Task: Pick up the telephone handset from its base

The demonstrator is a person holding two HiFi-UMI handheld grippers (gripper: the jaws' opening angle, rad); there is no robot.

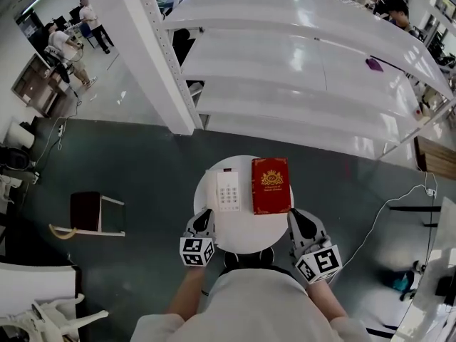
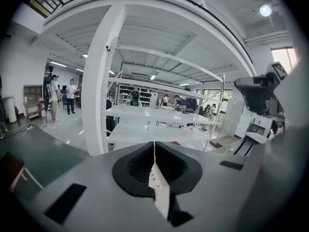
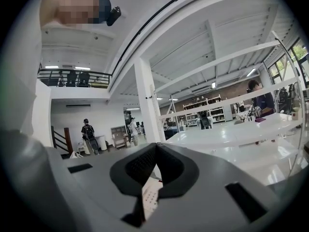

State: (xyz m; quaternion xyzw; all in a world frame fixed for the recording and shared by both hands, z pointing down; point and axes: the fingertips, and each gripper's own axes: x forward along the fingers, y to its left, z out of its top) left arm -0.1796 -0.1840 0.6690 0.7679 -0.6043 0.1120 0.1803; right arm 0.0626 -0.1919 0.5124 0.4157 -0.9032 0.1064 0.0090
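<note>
A white telephone (image 1: 229,189) lies on a small round white table (image 1: 242,239), its handset (image 1: 211,190) resting along the base's left side. My left gripper (image 1: 207,213) is shut and empty, just short of the handset's near end. My right gripper (image 1: 296,215) is also shut and empty, at the table's near right edge by a red book (image 1: 271,185). In the left gripper view the jaws (image 2: 154,144) meet, with a sliver of the phone's keypad (image 2: 155,178) below them. In the right gripper view the keypad (image 3: 149,197) also shows under the closed jaws (image 3: 157,147).
White shelving (image 1: 299,63) and a white pillar (image 1: 153,55) stand beyond the table. A dark-topped stool (image 1: 89,211) is on the floor at the left. A white cable (image 1: 377,223) runs over the floor at the right. People stand far off at the upper left.
</note>
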